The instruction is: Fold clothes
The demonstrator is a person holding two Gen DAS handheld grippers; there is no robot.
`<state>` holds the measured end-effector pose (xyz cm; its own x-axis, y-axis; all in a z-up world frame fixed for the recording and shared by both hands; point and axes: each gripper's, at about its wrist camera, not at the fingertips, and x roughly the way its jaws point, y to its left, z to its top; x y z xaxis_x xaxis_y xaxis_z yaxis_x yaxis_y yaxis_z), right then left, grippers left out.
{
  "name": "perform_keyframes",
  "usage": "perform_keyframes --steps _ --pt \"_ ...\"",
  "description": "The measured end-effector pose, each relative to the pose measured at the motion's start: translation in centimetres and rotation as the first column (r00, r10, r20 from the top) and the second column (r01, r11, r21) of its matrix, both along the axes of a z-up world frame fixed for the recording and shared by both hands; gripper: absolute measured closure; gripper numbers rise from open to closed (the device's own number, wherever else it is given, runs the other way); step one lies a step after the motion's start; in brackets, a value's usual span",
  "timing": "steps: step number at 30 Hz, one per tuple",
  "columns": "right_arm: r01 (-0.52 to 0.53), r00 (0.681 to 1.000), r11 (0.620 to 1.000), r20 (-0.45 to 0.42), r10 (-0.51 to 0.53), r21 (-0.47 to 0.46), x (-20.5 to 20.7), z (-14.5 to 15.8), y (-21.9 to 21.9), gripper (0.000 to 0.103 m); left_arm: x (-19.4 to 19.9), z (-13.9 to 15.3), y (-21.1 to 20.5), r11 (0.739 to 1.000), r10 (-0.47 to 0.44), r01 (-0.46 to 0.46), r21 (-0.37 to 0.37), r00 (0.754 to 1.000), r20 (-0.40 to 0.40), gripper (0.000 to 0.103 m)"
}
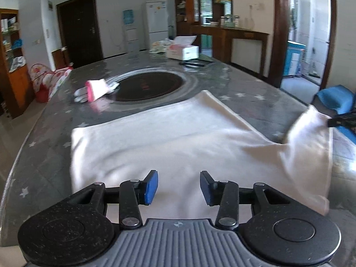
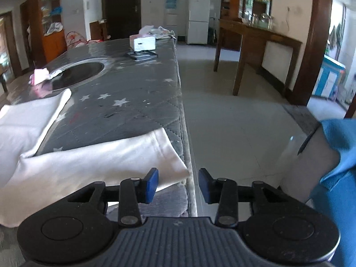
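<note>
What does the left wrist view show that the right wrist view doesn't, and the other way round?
Only left wrist: the garment's broad flat body under the open left claw.
Only right wrist: the sleeve end at the table's edge, floor beyond, a blue-sleeved arm, and the open right claw.
Both: the white garment, pink-and-white gloves, round dark inset, tissue box.

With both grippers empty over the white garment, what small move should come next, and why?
Probably bring the right gripper onto the sleeve and pinch its end: the sleeve sticks out to the table edge, unfolded, and both jaws stand open with nothing between them.
</note>
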<state>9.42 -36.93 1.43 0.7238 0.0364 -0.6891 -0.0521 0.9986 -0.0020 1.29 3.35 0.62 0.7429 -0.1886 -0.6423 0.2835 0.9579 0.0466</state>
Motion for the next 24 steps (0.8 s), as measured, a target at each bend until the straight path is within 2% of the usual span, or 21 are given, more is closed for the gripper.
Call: perform_keyframes --steps 2,5,7,9,17,24 --pt "0.005 1.0 1.0 -0.002 -0.005 0.023 0.2 -0.3 -0.3 0.065 -0.5 0.2 -0.9 1.0 -0.031 0.031 -0.004 1.0 0.002 0.057" --pt "0.002 1.0 0.999 -0.003 -0.002 0.054 0.4 -0.5 -0.5 0.076 -1.2 0.5 -2.2 0.997 -0.073 0.073 -0.006 0.997 0.004 0.056" --pt "0.006 1.0 0.998 0.0 -0.006 0.065 0.4 -0.4 -0.6 0.091 -1.6 0.4 -2.9 0.995 -0.097 0.097 -0.009 0.995 0.001 0.055" --pt "0.014 1.0 0.997 0.013 -0.015 0.076 0.2 0.0 -0.6 0.095 -1.9 0.3 -3.8 0.993 -0.121 0.121 -0.006 0.993 -0.005 0.055" --pt "0.0 0.994 0.987 0.11 -0.018 0.161 -1.4 3.9 -1.1 0.098 -2.9 -0.3 -7.2 0.977 -0.214 0.214 -0.004 0.977 -0.006 0.055" --pt "-0.079 0.98 0.984 0.196 0.047 0.159 -2.2 8.2 0.6 0.099 -3.1 -1.6 -9.1 0.968 -0.251 0.251 0.029 0.968 -0.006 0.054"
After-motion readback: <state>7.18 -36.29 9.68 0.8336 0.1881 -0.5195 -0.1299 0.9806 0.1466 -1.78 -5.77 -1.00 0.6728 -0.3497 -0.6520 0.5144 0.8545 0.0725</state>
